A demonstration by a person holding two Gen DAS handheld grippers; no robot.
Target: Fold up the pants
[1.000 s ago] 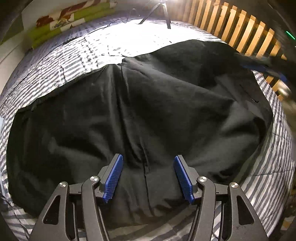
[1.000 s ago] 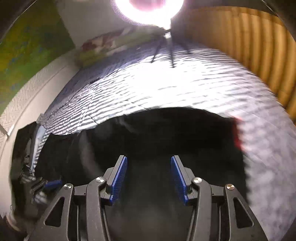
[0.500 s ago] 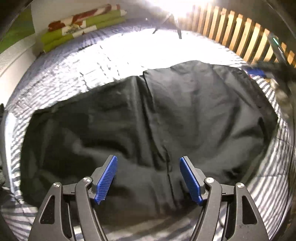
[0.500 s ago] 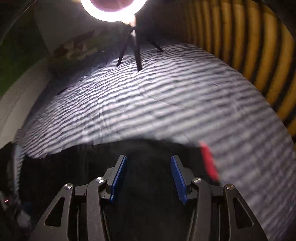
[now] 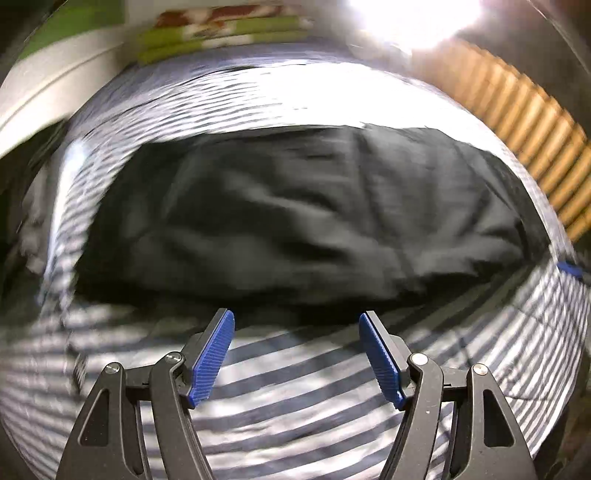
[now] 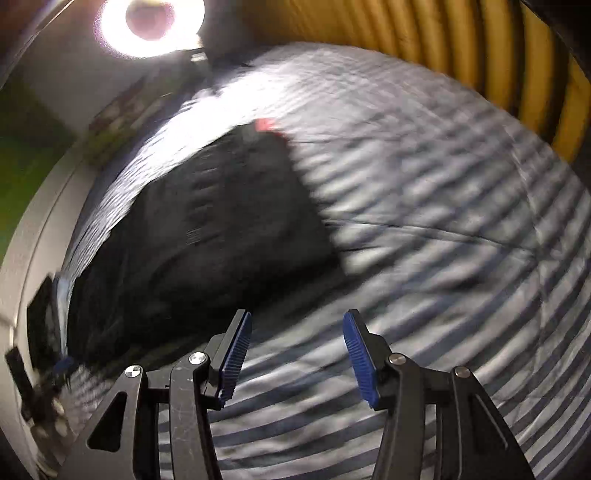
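Note:
Black pants (image 5: 295, 218) lie folded into a wide, wrinkled bundle on a bed covered by a grey and white striped sheet (image 5: 295, 387). My left gripper (image 5: 296, 325) is open, just short of the bundle's near edge, with only striped sheet between its blue pads. In the right wrist view the pants (image 6: 207, 229) stretch away to the upper left, a small red tag (image 6: 266, 124) at their far corner. My right gripper (image 6: 297, 328) is open too, over the sheet beside the pants' near right edge, holding nothing. Both views are motion-blurred.
Wooden slats (image 5: 535, 140) run along the bed's right side. Rolled green and patterned bedding (image 5: 221, 33) lies at the far end. A ring light (image 6: 149, 22) glares beyond the bed. A white wall or bed edge (image 6: 33, 236) runs on the left, with the other gripper (image 6: 40, 354) low beside it.
Both grippers have pulled back off the pants. The left gripper was over the cloth and now hangs over bare sheet in front of it. The right view has swung, so the pants lie to its left.

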